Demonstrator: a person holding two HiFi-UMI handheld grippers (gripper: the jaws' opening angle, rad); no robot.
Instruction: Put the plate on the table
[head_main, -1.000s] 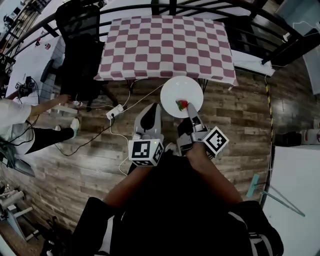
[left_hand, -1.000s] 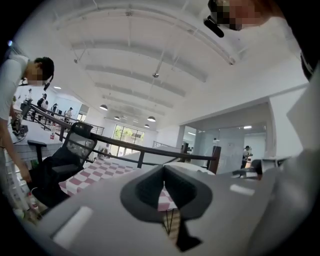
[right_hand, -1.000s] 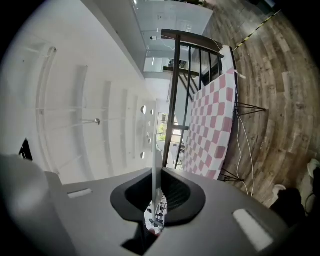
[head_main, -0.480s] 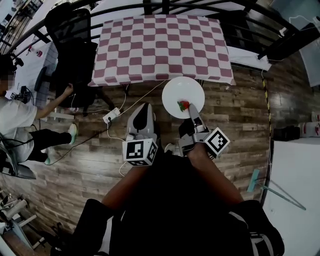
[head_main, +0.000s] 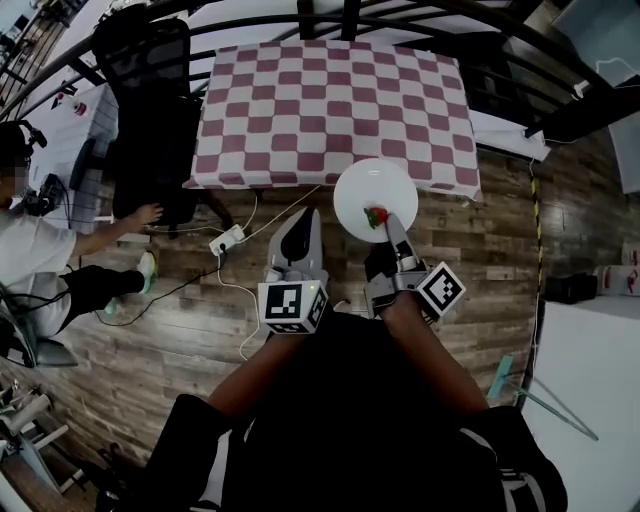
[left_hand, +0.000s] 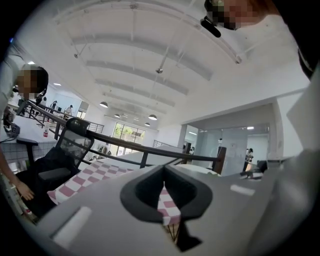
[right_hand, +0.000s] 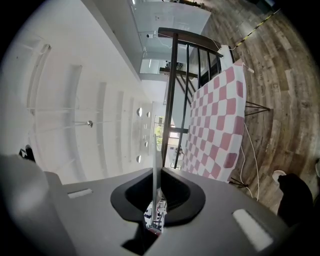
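Observation:
A white plate (head_main: 375, 196) with a small red and green thing (head_main: 376, 216) on it hangs over the wooden floor, its far rim at the near edge of the table. The table (head_main: 330, 95) wears a pink and white checked cloth. My right gripper (head_main: 391, 226) is shut on the plate's near rim. In the right gripper view the plate (right_hand: 153, 165) shows edge-on between the jaws of the right gripper (right_hand: 154, 202), with the table (right_hand: 220, 125) ahead. My left gripper (head_main: 303, 222) hovers left of the plate, shut and empty. The left gripper (left_hand: 165, 197) points at the table (left_hand: 100, 172).
A black office chair (head_main: 150, 100) stands at the table's left corner. A person (head_main: 40, 250) sits on the floor at the left, near a white power strip (head_main: 228, 240) with cables. A dark railing (head_main: 345, 15) runs behind the table. A white surface (head_main: 590, 380) lies at the right.
The plate and my right gripper have come closer to the table's near edge. My left gripper has kept its place beside them. The person at the left has shifted an arm.

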